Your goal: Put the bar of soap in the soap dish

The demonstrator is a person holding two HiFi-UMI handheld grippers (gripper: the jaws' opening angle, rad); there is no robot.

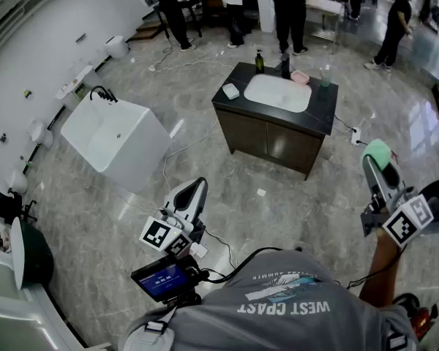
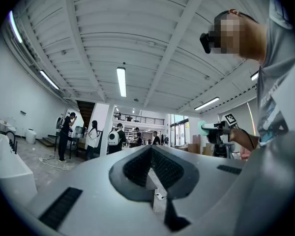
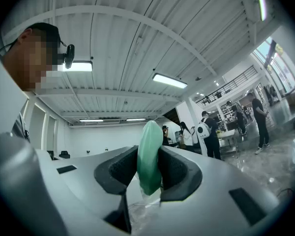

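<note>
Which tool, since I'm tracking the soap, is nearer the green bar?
Right. The right tool is shut on the green bar; the left tool, shut and empty, sits well apart, off to its left.

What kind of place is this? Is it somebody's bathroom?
Probably not a home bathroom, more likely a big showroom or workshop hall: a bathtub and a sink cabinet stand alone on a wide stone floor, with people standing about under a high ceiling.

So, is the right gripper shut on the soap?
Shut on it: the green soap stands edge-on in the right gripper, both pads pressing its faces.
</note>
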